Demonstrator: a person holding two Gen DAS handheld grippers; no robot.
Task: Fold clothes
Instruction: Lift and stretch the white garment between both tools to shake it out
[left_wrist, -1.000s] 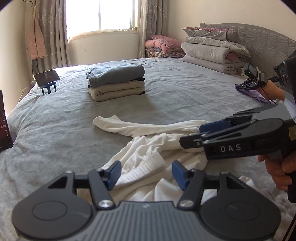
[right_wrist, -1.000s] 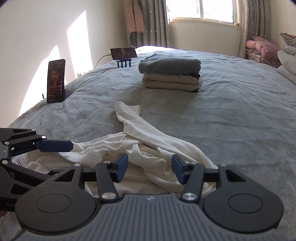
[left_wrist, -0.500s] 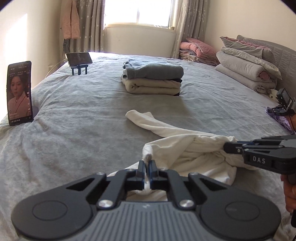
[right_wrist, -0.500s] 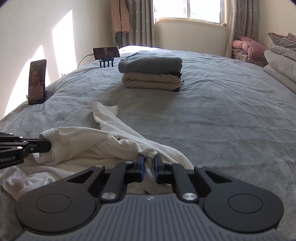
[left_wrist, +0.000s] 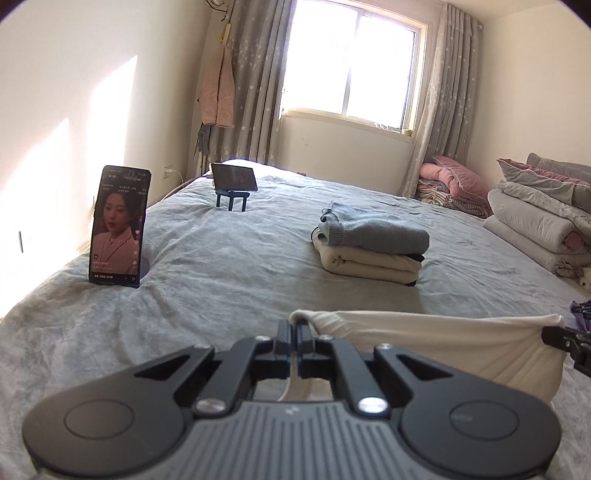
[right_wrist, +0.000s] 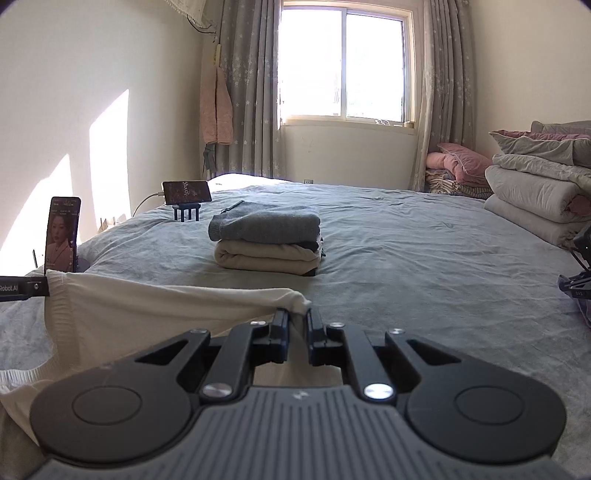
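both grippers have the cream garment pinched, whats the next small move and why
Probably raise both a little more: the left gripper and right gripper hold the cream garment's top edge stretched between them, but its lower part still hangs bunched toward the grey bedspread.

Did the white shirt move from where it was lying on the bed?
Yes. The white shirt was crumpled on the bed; now it hangs stretched above it between the left gripper and right gripper, both pinching it.
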